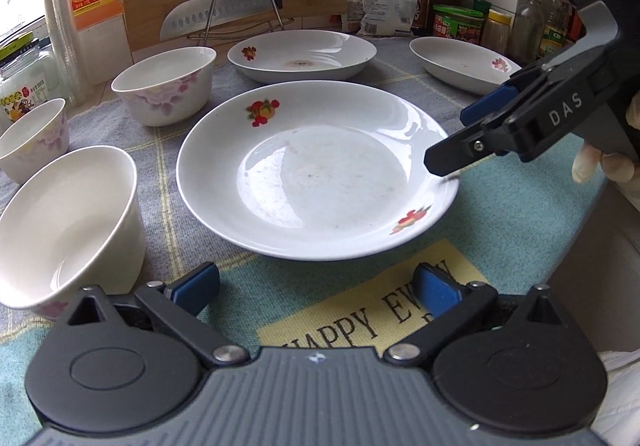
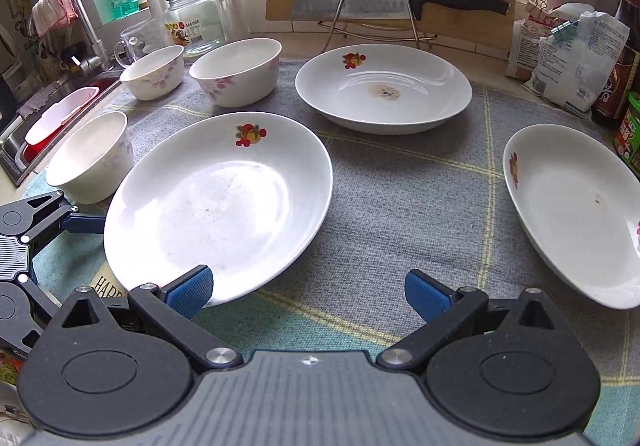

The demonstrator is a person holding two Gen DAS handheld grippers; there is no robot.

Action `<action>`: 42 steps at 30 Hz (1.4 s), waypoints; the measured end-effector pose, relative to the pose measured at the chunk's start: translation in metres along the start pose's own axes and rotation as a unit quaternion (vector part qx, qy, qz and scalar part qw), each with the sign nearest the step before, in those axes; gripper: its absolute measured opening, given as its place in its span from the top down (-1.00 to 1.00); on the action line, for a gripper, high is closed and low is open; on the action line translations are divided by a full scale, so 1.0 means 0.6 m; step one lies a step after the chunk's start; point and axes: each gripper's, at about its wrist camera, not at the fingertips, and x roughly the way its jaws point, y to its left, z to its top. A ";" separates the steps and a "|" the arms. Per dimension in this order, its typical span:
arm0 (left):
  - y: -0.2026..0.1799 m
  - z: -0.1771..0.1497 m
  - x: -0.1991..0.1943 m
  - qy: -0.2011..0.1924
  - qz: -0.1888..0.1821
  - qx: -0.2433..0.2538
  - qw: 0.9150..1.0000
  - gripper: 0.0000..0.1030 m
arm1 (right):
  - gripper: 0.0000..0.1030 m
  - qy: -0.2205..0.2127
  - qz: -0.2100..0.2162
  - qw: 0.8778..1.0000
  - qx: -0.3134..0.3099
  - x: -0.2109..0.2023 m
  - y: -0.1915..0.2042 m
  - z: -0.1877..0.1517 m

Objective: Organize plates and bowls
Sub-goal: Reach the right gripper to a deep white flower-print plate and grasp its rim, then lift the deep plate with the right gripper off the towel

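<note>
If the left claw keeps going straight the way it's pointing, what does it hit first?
Most likely the near rim of the nearest plate, centred ahead of the open left claw. Only the mat lies between them; depth is uncertain.

plates: three white, fruit-printed, upright on cloth – near plate, far plate, right plate | bowls: three white, floral, upright at left –

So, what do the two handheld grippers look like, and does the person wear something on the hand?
Both the left gripper and the right gripper have black linkage arms, round black pivot housings, silver rivets, a grey ribbed body and blue textured finger pads. In the left wrist view, the right gripper's side carries the white letters "DAS". The hand holding it wears a thin, pale glove.
</note>
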 end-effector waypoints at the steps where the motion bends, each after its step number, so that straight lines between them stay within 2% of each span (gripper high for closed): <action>1: 0.000 0.000 0.000 -0.001 0.000 0.000 1.000 -0.99 | -1.00 0.006 0.004 1.000 0.000 0.008 0.000 0.004; 8: -0.003 0.007 0.006 0.007 0.011 -0.012 1.000 -1.00 | -1.00 0.039 0.043 0.998 -0.010 0.055 -0.005 0.036; 13: -0.004 0.003 0.006 -0.007 0.017 -0.017 1.000 -1.00 | -1.00 0.050 0.085 0.995 -0.030 0.072 -0.005 0.062; 20: -0.002 0.004 0.010 -0.017 0.021 -0.020 0.999 -1.00 | -1.00 0.068 0.123 0.989 -0.048 0.089 -0.003 0.087; 31: -0.004 0.002 0.006 -0.026 0.013 0.003 1.000 -0.99 | -0.96 0.099 0.153 0.981 -0.068 0.122 -0.004 0.137; 37: -0.004 0.005 0.006 -0.031 0.002 0.015 0.999 -0.87 | -0.89 0.118 0.166 0.977 -0.069 0.131 -0.007 0.154; 42: -0.006 0.009 0.008 -0.035 0.006 0.020 0.999 -0.85 | -0.83 0.129 0.173 0.974 -0.067 0.138 -0.009 0.166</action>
